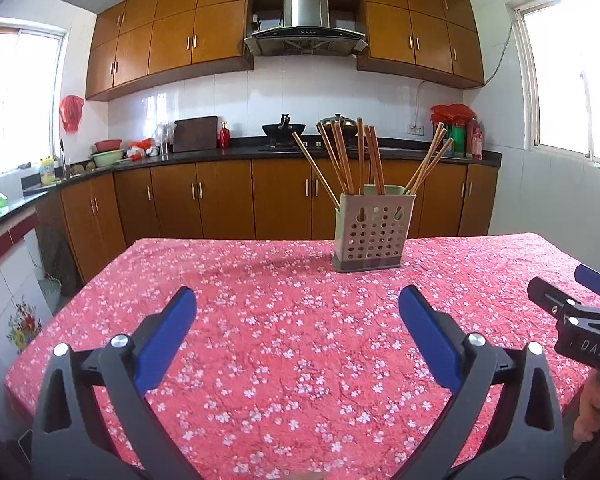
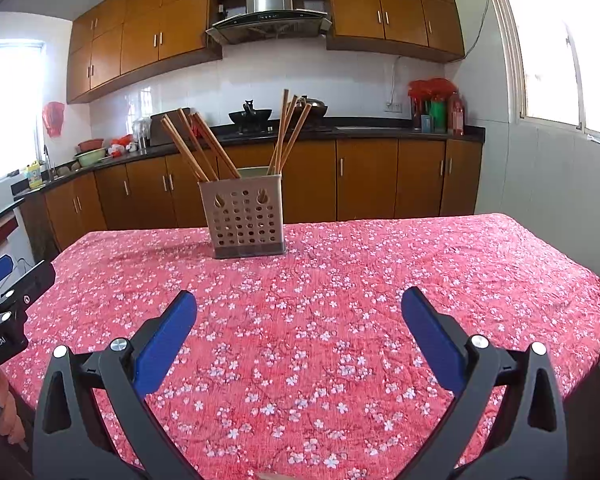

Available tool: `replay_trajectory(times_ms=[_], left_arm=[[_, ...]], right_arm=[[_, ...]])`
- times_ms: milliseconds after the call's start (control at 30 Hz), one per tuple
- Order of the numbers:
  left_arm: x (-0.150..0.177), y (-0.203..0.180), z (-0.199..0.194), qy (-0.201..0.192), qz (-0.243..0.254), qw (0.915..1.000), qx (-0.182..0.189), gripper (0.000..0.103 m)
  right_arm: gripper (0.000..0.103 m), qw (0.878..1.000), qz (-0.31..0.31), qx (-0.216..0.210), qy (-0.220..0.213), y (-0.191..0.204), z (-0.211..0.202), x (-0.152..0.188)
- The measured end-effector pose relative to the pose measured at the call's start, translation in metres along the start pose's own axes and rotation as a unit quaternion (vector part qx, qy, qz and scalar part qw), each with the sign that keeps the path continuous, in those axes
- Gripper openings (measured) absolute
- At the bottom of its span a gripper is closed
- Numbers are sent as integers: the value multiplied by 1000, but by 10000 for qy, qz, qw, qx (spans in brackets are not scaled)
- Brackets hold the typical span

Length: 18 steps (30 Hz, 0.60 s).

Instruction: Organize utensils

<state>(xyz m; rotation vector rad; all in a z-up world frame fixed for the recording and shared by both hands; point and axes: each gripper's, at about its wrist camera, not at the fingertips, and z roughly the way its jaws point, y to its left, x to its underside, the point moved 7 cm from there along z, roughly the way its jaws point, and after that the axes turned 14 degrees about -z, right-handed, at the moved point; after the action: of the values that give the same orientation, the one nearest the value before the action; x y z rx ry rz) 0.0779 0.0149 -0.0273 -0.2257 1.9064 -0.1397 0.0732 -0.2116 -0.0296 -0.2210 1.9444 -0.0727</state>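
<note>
A kitchen with wooden cabinets behind, and up front a bench under a red cloth scattered with white blossoms. From the left wrist: one perforated holder stands upright on the cloth, far side, ahead of the left claw and a little to its right, well apart from it. Count the chopsticks in it — about ten wooden sticks, fanned in three clumps: one leaning left, a middle bunch, three or so leaning right. The left claw hangs over the cloth with its two blue fingers spread wide, nothing between them. At the right edge the right claw pokes in, and the letters "DAS" read on its black body.

Now the right wrist: same single holder, this time ahead and slightly left of the right claw, again well apart. Here the chopsticks show as two clumps; I make out about seven, the rest hidden. The right claw is spread wide too, empty above the bench. At the left edge the left claw's body shows "GenRobot.AI".
</note>
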Motion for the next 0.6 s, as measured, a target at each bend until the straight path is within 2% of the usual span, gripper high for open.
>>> replay_trajectory(times_ms=[600], left_arm=[[10,-4,1,76,29,10000,-12,99]], right_arm=[[101,10000,16,61,5,2,-4,2]])
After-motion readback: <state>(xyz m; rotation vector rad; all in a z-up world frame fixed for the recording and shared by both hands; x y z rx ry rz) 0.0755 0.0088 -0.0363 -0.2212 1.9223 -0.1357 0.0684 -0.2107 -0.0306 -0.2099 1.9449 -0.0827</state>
